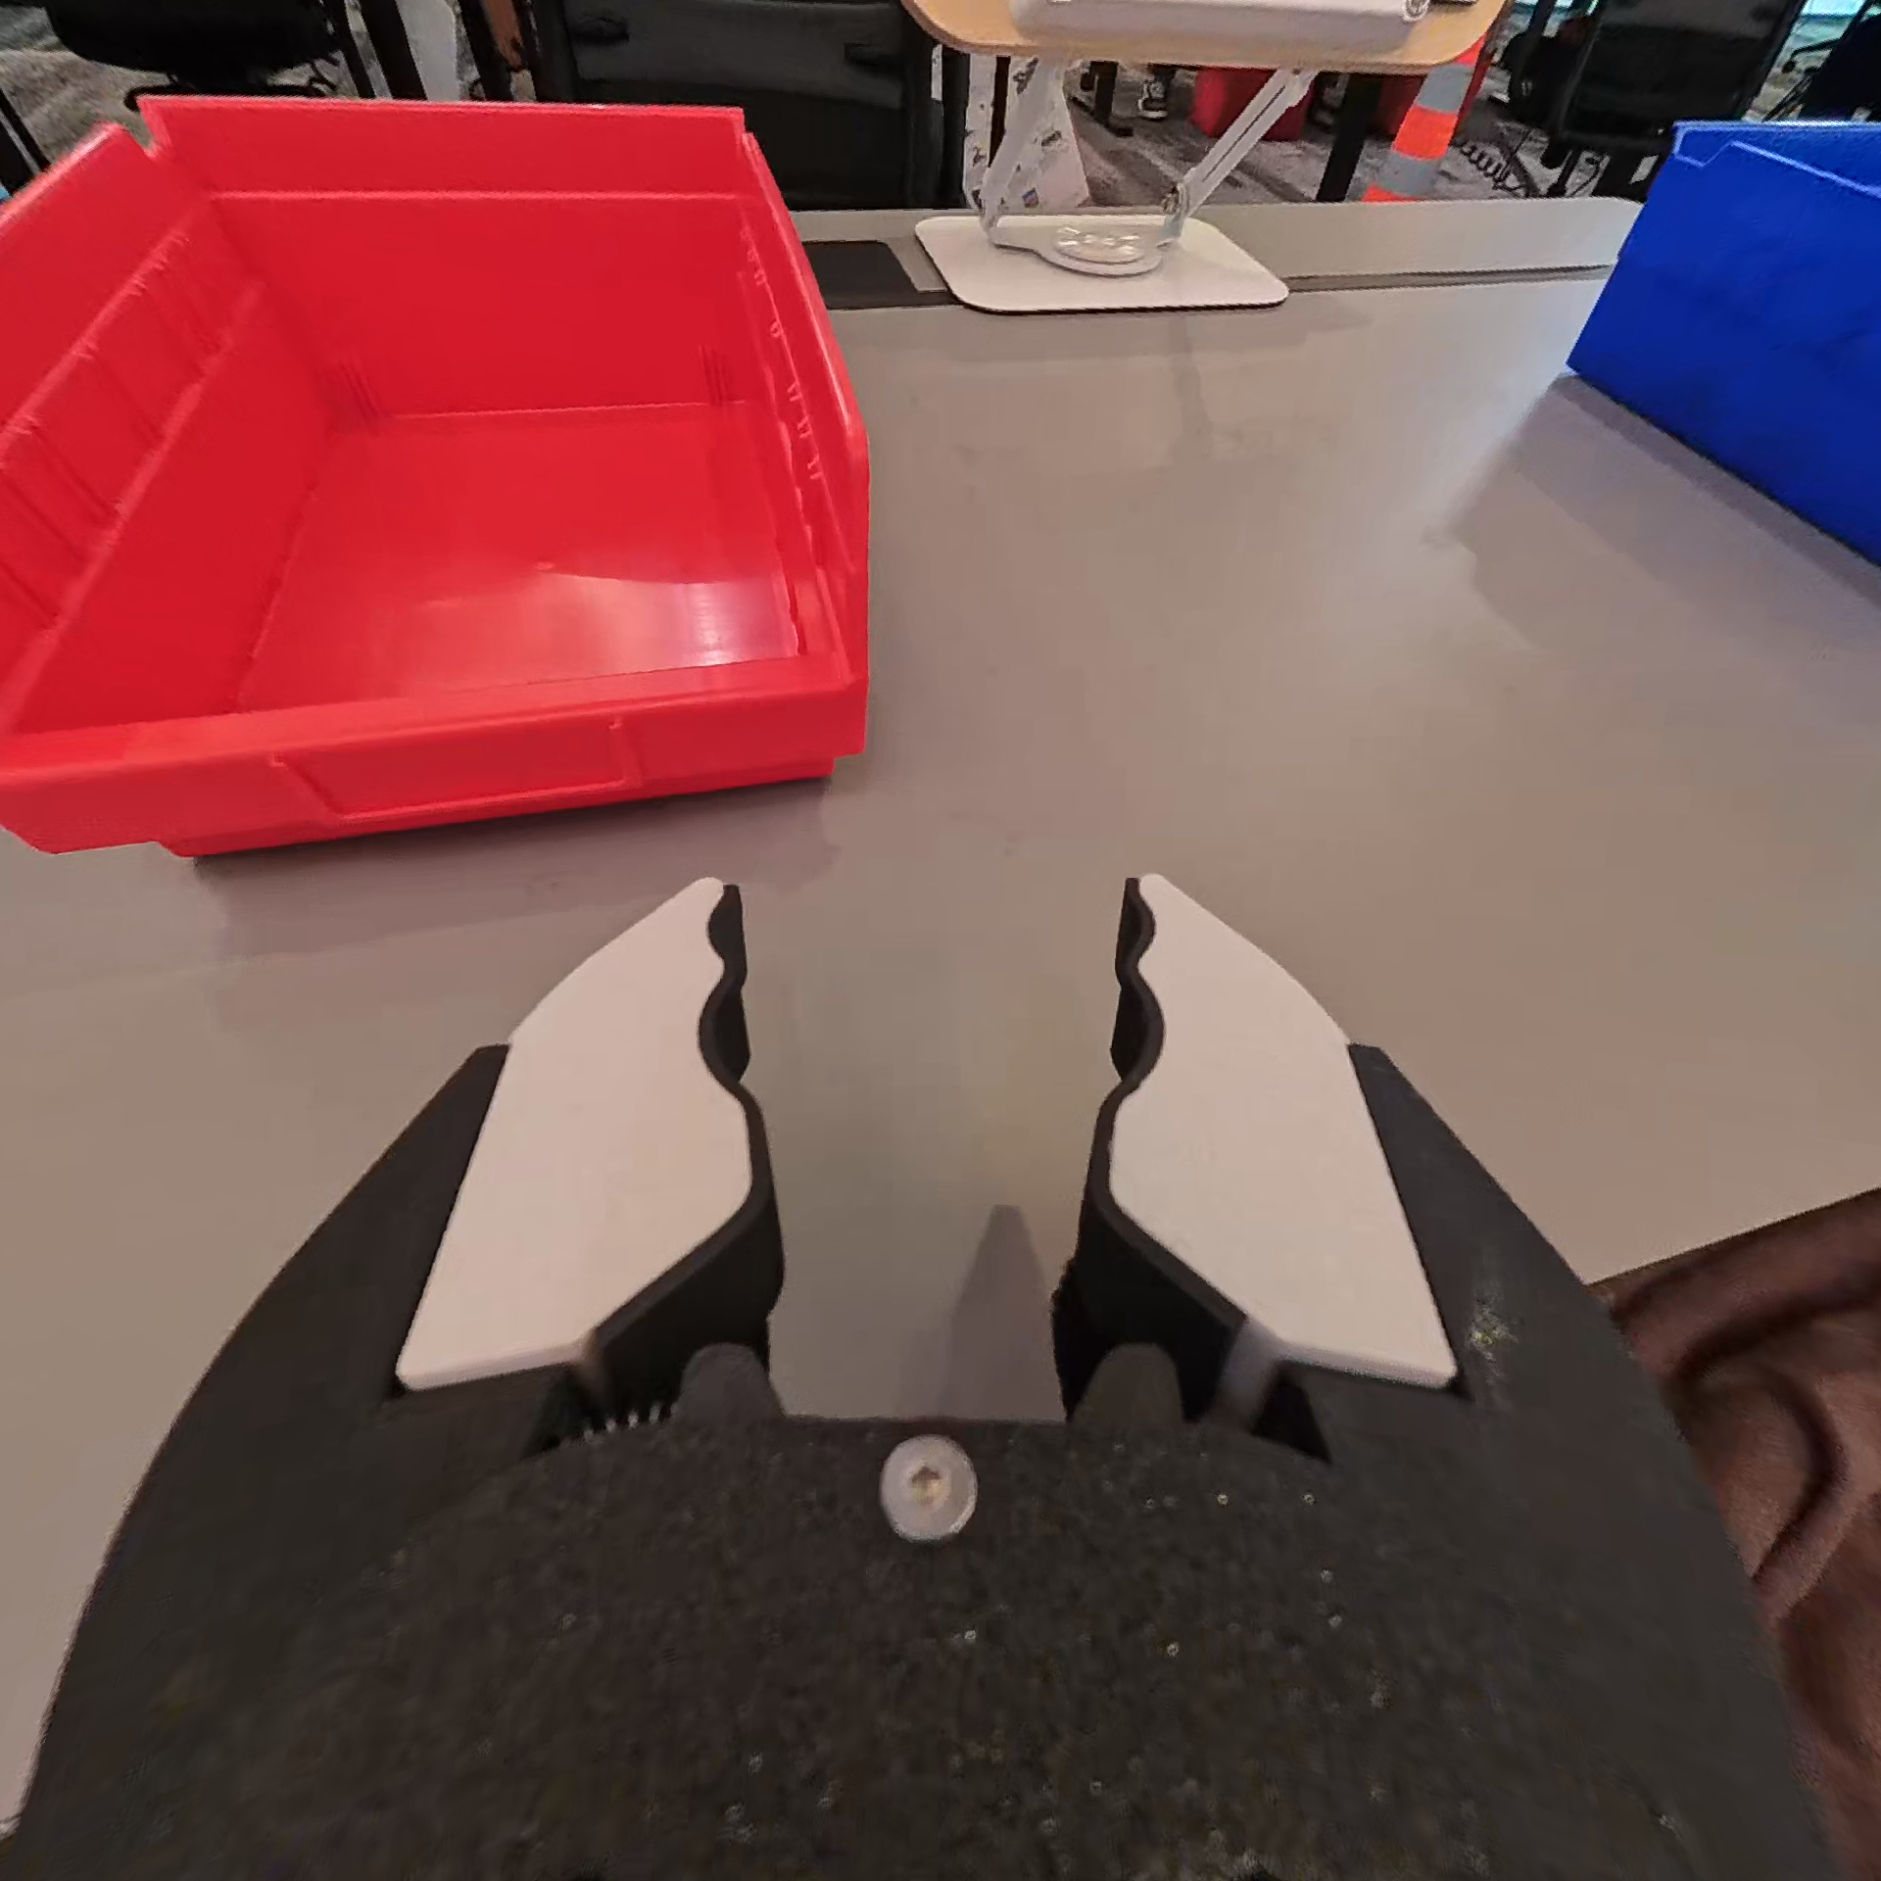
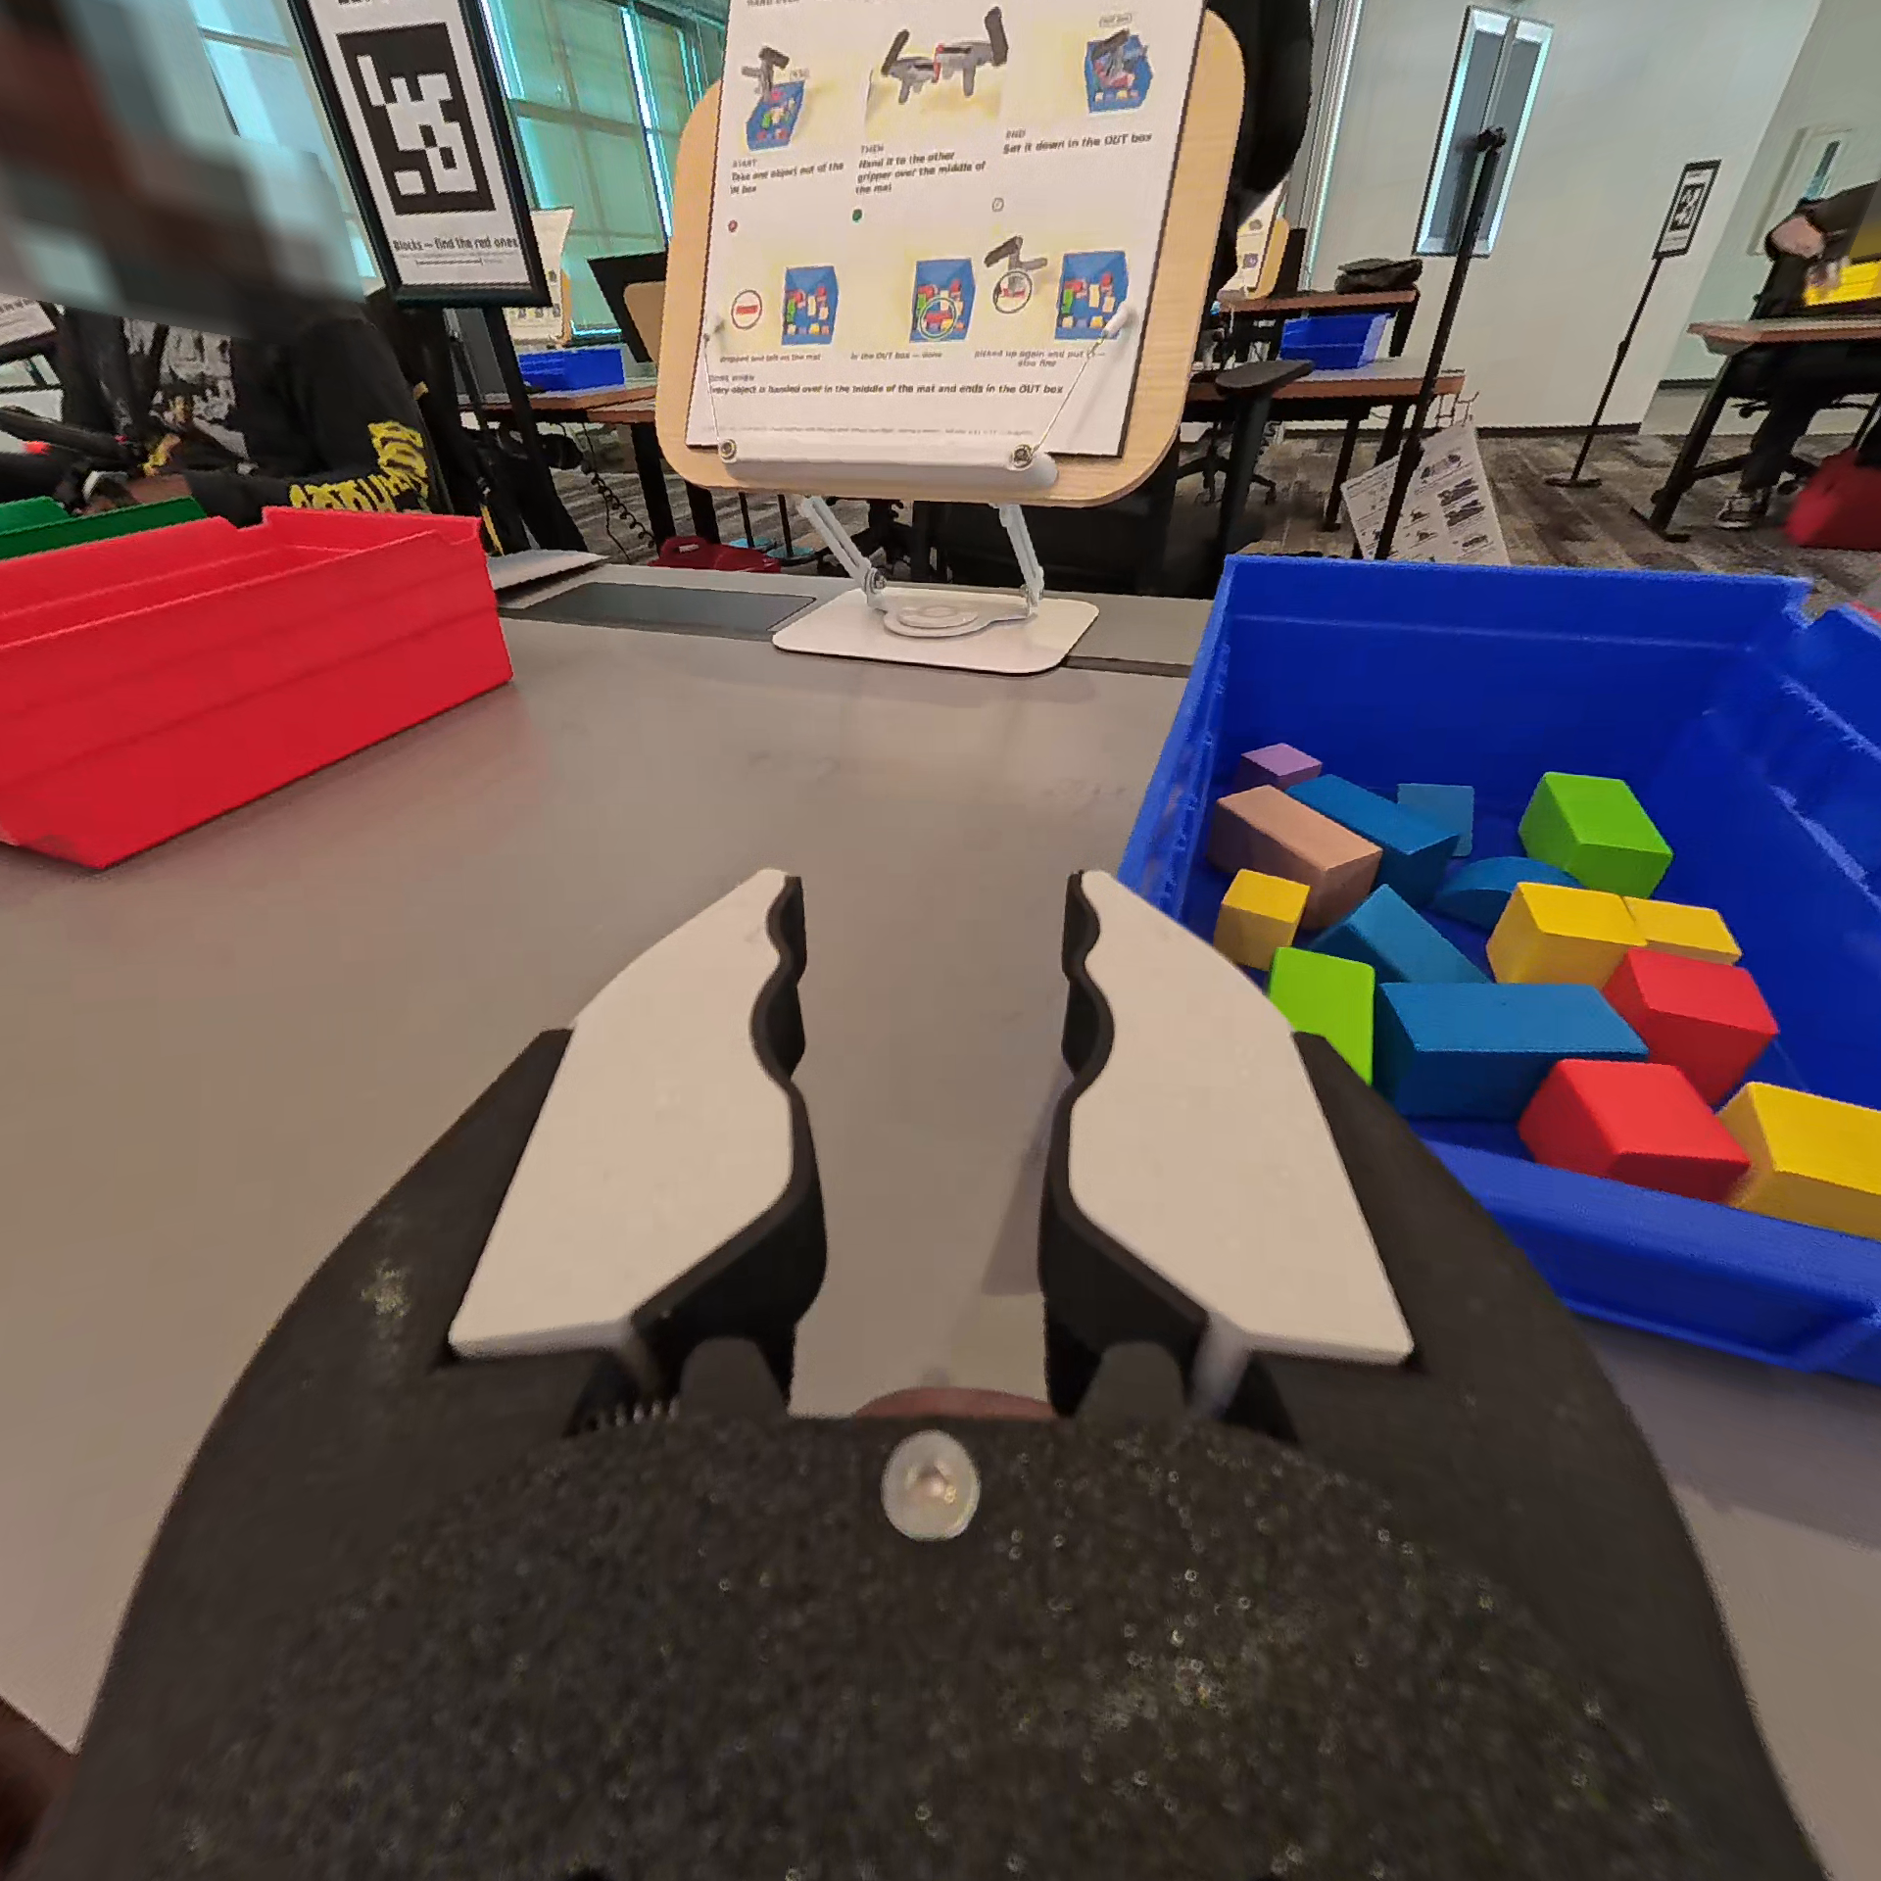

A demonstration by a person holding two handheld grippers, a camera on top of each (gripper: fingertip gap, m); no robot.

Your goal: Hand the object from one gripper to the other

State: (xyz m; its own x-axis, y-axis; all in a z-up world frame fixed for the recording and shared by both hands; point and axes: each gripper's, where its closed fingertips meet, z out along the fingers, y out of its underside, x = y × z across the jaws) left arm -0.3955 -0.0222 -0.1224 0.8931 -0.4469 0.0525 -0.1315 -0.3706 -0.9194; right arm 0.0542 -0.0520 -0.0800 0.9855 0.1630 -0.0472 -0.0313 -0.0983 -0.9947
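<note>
So the blocks (image 2: 1506,977) are all sitting in the blue bin (image 2: 1425,651) on the right side of the bench (image 2: 713,794), a jumble of red, yellow, green, blue, one tan and one purple. None of them is in either gripper. The right gripper (image 2: 931,896) hangs over bare bench just left of that bin, jaws parted a moderate gap with nothing between them (only grey bench surface shows through). The left gripper (image 1: 928,896) is spread a bit wider, also holding nothing, hovering over the bench just right of the red bin's (image 1: 428,478) near corner. The red bin has nothing in it. At the far edge of the bench, between the two bins, stands a white stand (image 2: 931,621) carrying an instruction sheet (image 2: 936,204).
</note>
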